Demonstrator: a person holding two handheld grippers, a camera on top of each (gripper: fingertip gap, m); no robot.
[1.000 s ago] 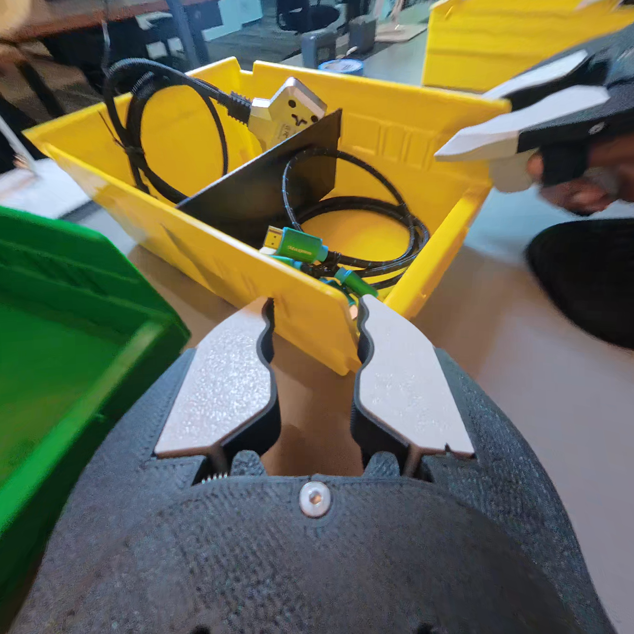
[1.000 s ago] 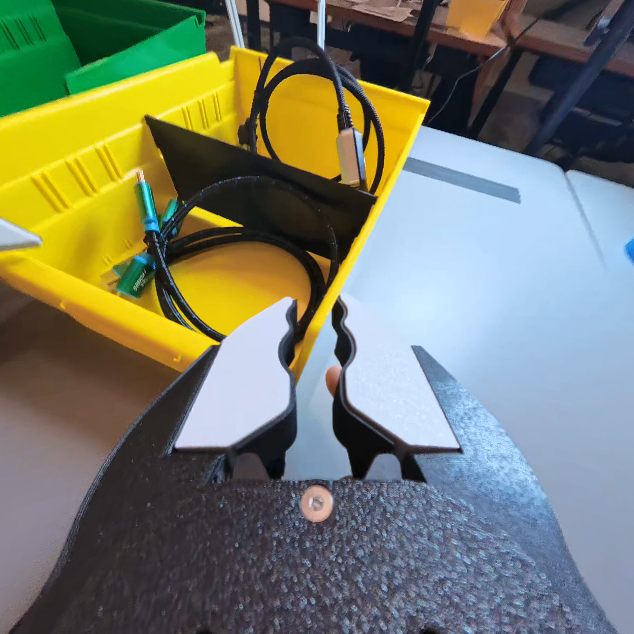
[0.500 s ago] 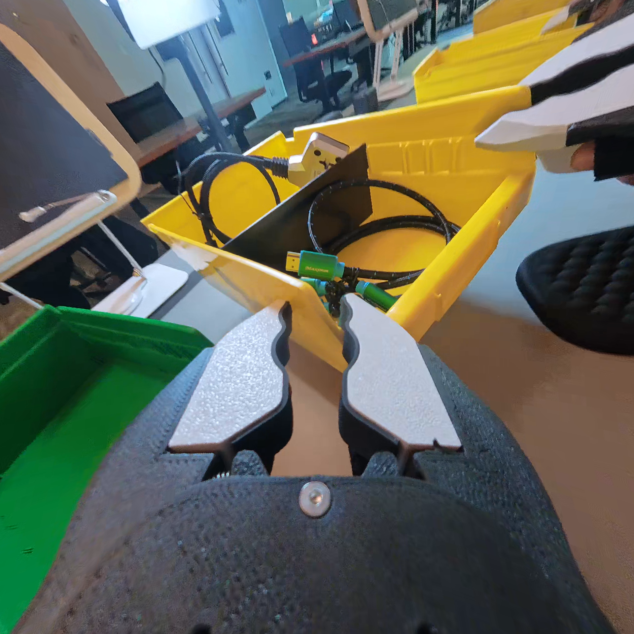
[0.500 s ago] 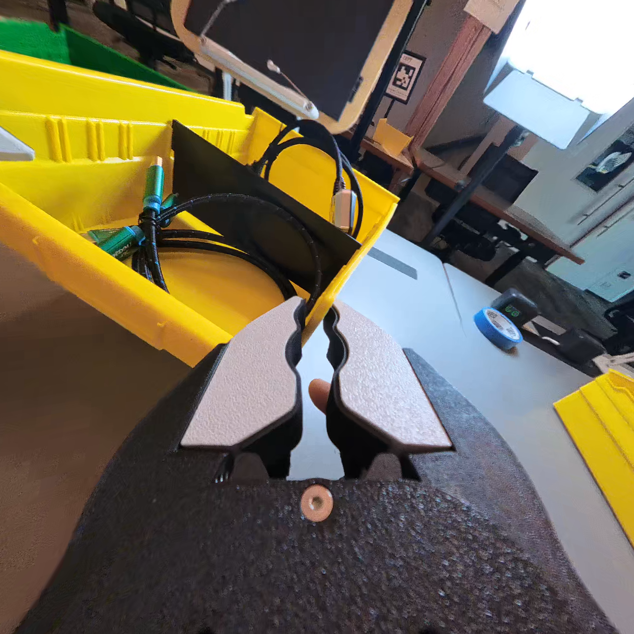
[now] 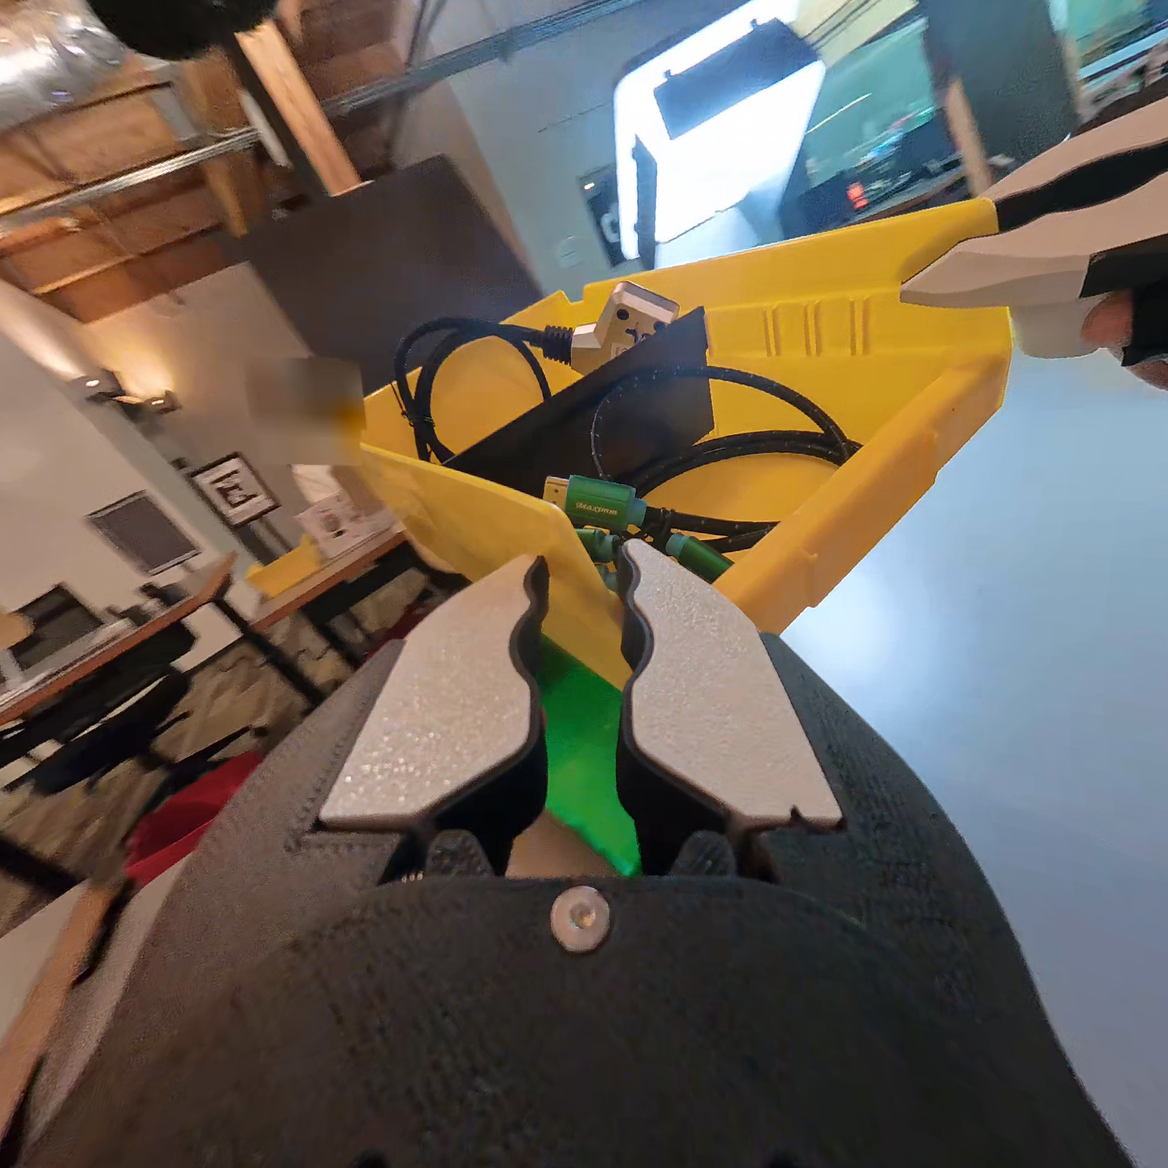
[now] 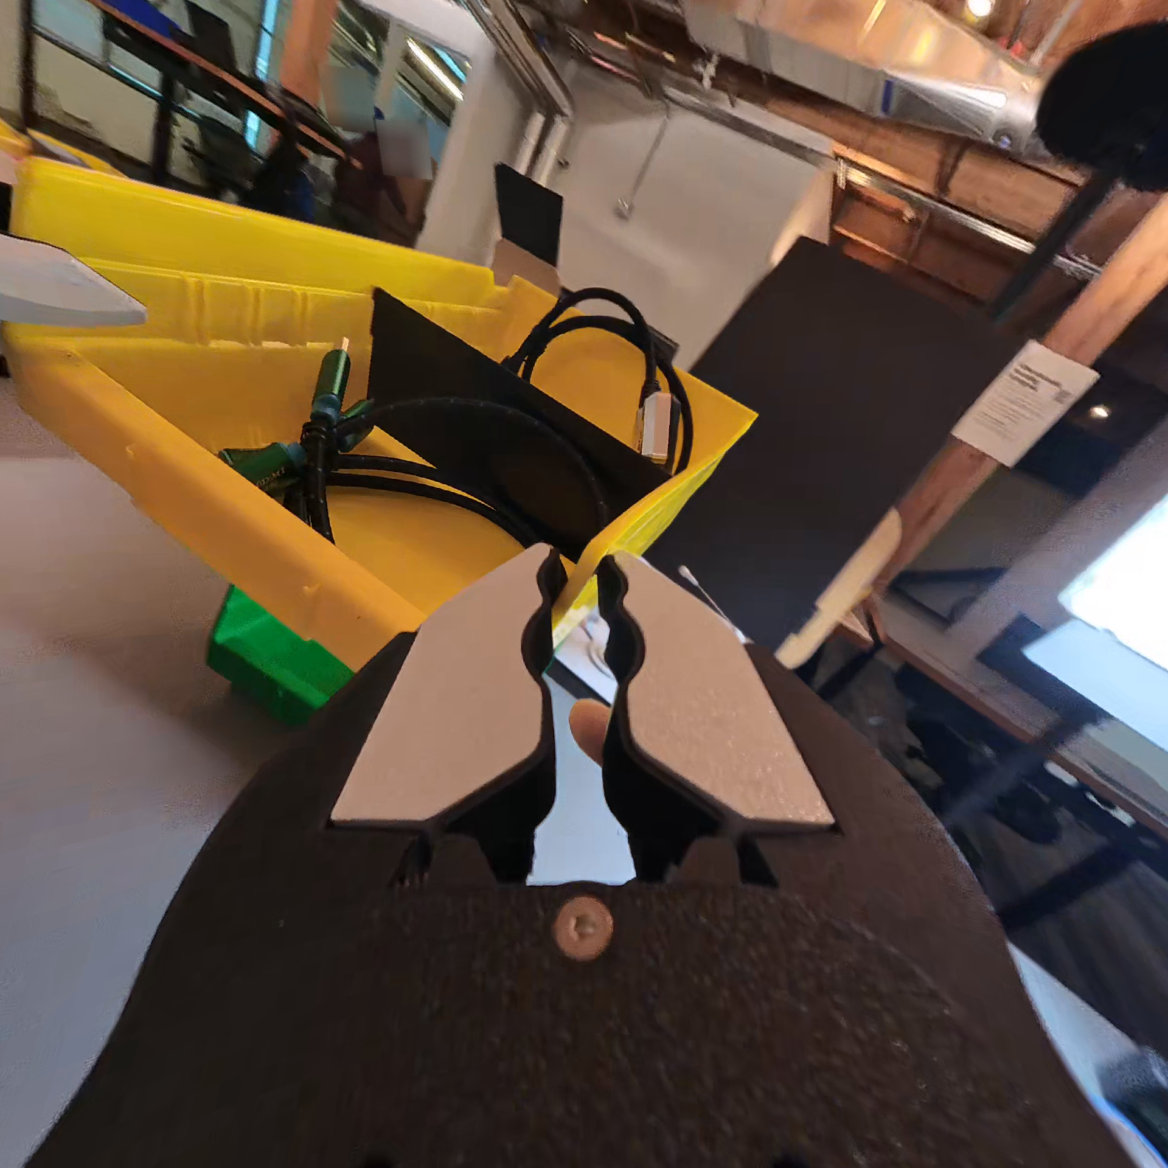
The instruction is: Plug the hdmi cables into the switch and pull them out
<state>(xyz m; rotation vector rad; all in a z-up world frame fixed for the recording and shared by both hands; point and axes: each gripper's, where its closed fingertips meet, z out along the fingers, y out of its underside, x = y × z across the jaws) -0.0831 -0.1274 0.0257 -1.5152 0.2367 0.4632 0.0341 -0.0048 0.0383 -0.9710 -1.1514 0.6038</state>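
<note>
A yellow bin (image 5: 821,328) holds a black divider (image 5: 638,404), a coiled black HDMI cable with green plugs (image 5: 594,502) and another cable with a silver plug (image 5: 626,328). My left gripper (image 5: 581,556) is shut on the bin's near corner wall. My right gripper (image 6: 578,559) is shut on the thin wall at the bin's (image 6: 253,303) opposite corner. The bin is off the table and tilted. The right view shows the green plugs (image 6: 328,385), the silver plug (image 6: 657,420) and the divider (image 6: 442,379). No switch is in view.
A green bin (image 5: 581,714) shows under the yellow bin, also in the right view (image 6: 272,663). The grey table (image 5: 1011,632) lies below. A dark board (image 6: 821,442) and room desks stand behind. My right fingertips sit around 15 cm from my left ones.
Both grippers closed further on the yellow bin's corners and raised it. The views swung up toward the ceiling, and the green bin now shows beneath the yellow one.
</note>
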